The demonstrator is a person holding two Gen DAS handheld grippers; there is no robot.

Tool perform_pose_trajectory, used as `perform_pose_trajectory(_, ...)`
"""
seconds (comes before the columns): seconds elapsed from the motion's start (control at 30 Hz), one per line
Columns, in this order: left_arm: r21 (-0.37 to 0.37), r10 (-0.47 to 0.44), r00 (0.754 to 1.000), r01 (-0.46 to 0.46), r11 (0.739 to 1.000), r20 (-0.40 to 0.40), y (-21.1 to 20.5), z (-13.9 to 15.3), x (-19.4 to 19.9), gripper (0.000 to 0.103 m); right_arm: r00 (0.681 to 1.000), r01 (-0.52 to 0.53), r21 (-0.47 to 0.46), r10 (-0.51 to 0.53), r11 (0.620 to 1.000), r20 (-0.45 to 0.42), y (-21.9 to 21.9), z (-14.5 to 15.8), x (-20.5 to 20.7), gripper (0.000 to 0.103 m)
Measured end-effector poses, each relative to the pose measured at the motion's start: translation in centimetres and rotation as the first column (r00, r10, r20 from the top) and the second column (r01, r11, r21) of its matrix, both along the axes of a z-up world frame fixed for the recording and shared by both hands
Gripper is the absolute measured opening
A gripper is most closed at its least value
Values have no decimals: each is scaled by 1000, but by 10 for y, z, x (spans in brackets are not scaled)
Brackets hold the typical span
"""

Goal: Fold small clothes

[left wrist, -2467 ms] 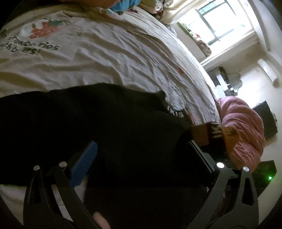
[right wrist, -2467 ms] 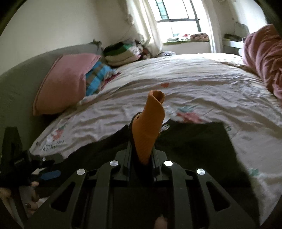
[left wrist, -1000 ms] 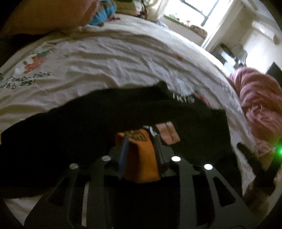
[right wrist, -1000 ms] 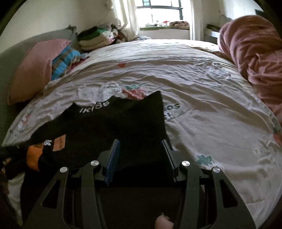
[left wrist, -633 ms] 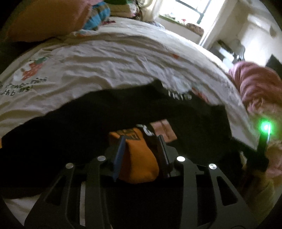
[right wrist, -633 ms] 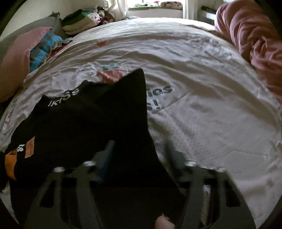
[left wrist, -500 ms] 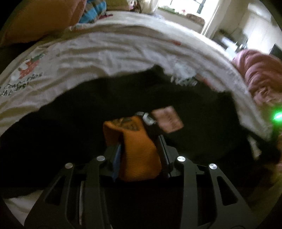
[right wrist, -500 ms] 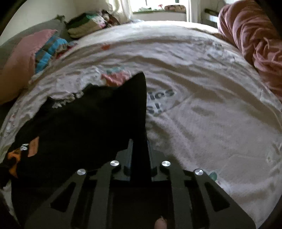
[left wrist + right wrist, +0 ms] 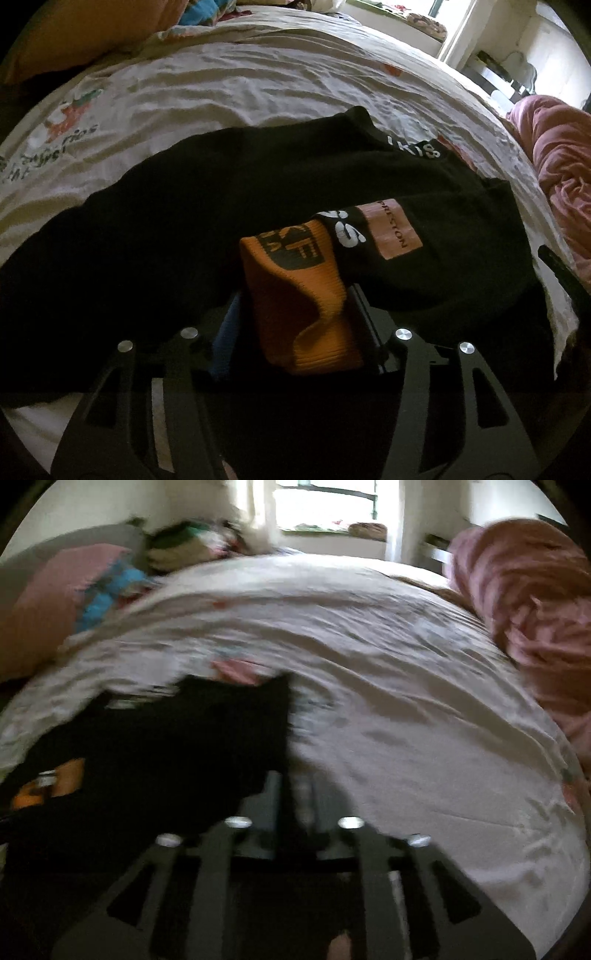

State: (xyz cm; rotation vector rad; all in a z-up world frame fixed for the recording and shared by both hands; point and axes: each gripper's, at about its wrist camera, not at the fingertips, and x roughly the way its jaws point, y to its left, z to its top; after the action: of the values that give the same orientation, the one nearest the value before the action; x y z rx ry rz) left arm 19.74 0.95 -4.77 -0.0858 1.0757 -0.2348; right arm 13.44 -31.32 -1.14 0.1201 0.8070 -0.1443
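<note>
1. Folding is partway, by my reading: the black garment (image 9: 221,221) lies spread on the bed (image 9: 221,85), with its orange cuff (image 9: 306,302) brought in over the dark body.
2. Between the jaws of the left tool (image 9: 295,325) sits that orange cuff; the jaws have just been opening, and a gap shows beside the blue pad, so the grip looks released.
3. Over the garment's right edge, the right tool (image 9: 291,794) has jaws narrowly apart that have just been opening; blur hides whether cloth is pinched.
4. Left to do, I judge: further folds and squaring up.
5. Hard to make out: the garment's near edge behind the tools, its overall shape, and the whole blurred right view.
</note>
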Motion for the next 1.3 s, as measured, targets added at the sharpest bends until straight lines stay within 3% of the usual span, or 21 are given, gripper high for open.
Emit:
perform_pose_trajectory(0.17, -10, -5, 1000, 5, 1000, 8, 5, 1, -9, 50, 990, -136, 51, 137, 989, -17, 35, 2, 2, 39)
perform_pose_trajectory(0.33, -40, -9, 1000, 10, 999, 18, 15, 5, -22, 50, 974, -132, 9, 131, 991, -184, 48, -31, 10, 46)
perform_pose_trajectory(0.43, -70, -4, 1000, 6, 998, 21, 22, 9, -30, 50, 979, -124, 28, 127, 992, -162, 48, -28, 3, 49)
perform_pose_trajectory(0.5, -86, 7, 1000, -5, 996, 24, 26, 12, -34, 53, 981, -132, 60, 140, 989, -137, 50, -22, -5, 61)
perform_pose_trajectory(0.57, -87, 20, 999, -17, 996, 36, 30, 15, -39, 52, 980, -154, 86, 163, 984, -116, 55, -16, -12, 62)
perform_pose_trajectory(0.63, -93, 38, 998, -34, 995, 43, 36, 17, -43, 52, 978, -176, 88, 184, 981, -95, 62, -10, -19, 64)
perform_pose_trajectory(0.7, -96, 58, 997, -54, 994, 49, 42, 19, -46, 53, 977, -190, 89, 197, 978, -77, 69, -3, -22, 77)
perform_pose_trajectory(0.93, -110, 124, 990, -116, 987, 70, 66, 25, -56, 54, 958, -283, 85, 285, 955, -17, 103, 17, -30, 89)
perform_pose_trajectory(0.97, -106, 133, 988, -125, 986, 77, 69, 26, -58, 56, 953, -301, 78, 303, 950, -9, 111, 21, -31, 89)
perform_pose_trajectory(1.0, -100, 148, 985, -139, 985, 85, 74, 27, -60, 67, 948, -316, 73, 317, 946, -4, 116, 23, -32, 91)
perform_pose_trajectory(1.07, -91, 171, 981, -162, 983, 97, 81, 28, -64, 80, 938, -347, 57, 348, 936, 7, 130, 28, -35, 94)
perform_pose_trajectory(1.3, -55, 252, 956, -247, 967, 152, 110, 37, -79, 83, 902, -430, -5, 430, 903, 32, 177, 42, -47, 96)
